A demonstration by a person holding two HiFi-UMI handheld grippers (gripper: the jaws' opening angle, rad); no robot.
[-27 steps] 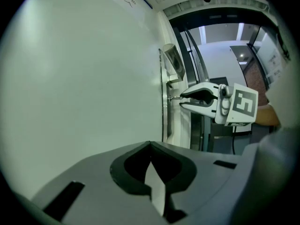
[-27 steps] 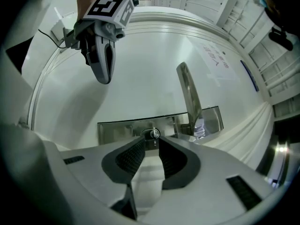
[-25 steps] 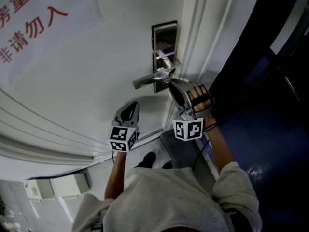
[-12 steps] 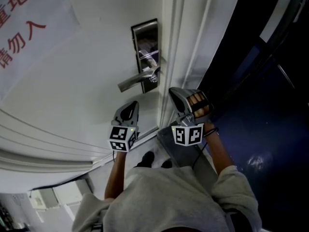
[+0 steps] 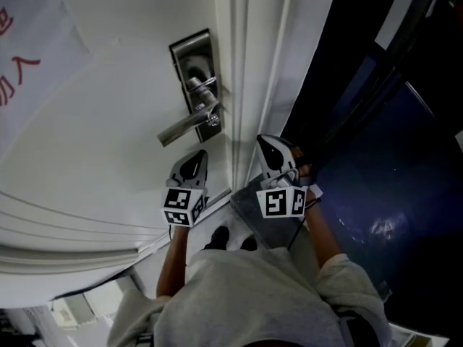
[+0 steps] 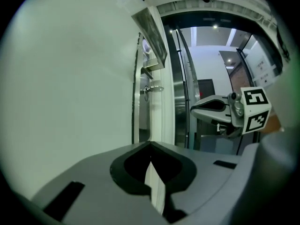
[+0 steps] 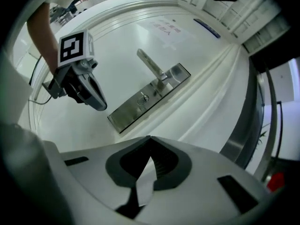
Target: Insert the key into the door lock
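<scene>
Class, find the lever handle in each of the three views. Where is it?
Head view: lever handle, left of centre, upper half.
Left gripper view: tiny, near centre, beside the white door.
Right gripper view: upper centre, on the lock plate.
Shared landmark: the white door.

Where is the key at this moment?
Head view, upper middle: the key sticks out of the lock plate just under the lever handle, clear of the left gripper and right gripper.
</scene>
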